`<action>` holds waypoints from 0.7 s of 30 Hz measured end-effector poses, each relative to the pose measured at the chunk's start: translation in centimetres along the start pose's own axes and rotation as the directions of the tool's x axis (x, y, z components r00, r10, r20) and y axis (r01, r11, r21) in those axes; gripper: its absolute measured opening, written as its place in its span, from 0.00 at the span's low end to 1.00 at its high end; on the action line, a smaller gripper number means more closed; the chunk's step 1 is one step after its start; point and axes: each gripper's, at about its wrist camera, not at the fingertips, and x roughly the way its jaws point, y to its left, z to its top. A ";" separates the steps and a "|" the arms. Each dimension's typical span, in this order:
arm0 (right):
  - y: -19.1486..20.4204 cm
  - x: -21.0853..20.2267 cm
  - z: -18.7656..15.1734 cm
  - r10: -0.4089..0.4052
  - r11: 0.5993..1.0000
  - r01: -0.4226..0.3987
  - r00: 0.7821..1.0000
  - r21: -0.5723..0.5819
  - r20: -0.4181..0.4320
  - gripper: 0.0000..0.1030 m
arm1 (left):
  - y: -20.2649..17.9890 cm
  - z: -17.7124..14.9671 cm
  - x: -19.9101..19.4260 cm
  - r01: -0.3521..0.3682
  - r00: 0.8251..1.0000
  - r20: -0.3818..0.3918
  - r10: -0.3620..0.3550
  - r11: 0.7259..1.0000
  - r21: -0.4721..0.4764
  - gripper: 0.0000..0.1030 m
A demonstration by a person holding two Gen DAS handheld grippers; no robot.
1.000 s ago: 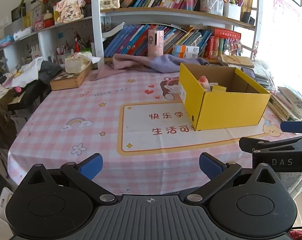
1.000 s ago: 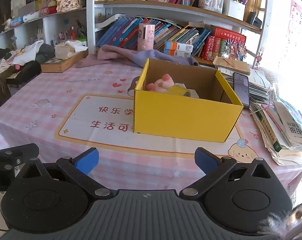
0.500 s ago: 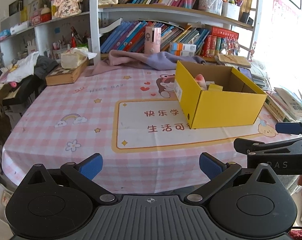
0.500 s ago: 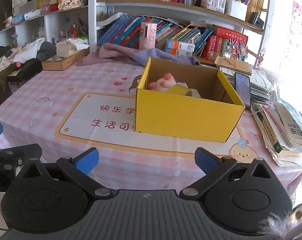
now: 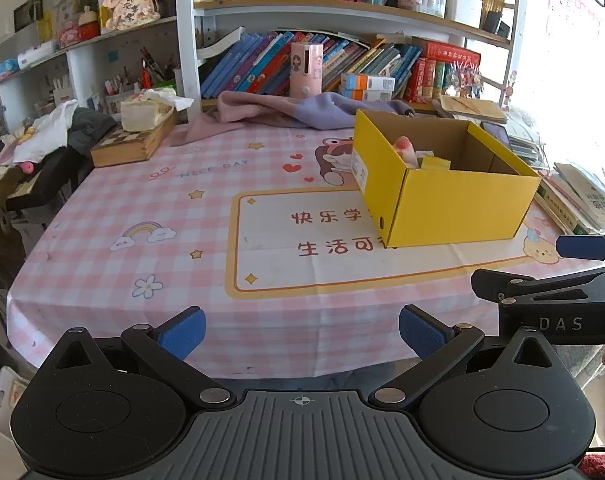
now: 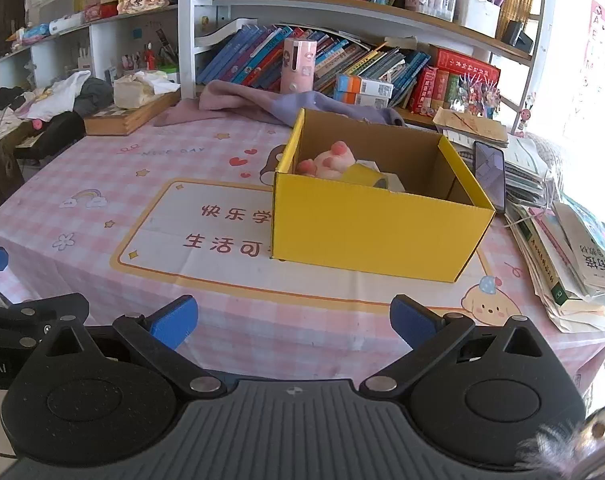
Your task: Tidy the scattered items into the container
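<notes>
Both grippers are hanging empty at the bottom of their frames, the left gripper [image 5: 301,330] and the right gripper [image 6: 292,320] each with jaws spread wide, short of the near table edge. Beyond them the pink checked tablecloth [image 6: 102,184] is lying bare of loose items. Farther back, right of centre, the yellow box [image 6: 376,226] is holding a pink plush toy [image 6: 328,160] and a yellow tape roll [image 6: 364,176], so the tidying is looking essentially finished.
</notes>
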 end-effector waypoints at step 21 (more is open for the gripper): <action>-0.5 0.3 -0.1 0.003 1.000 -0.003 1.000 0.004 -0.004 1.00 | -0.2 -0.4 0.1 0.032 0.999 0.006 -0.032 0.999 -0.041 1.00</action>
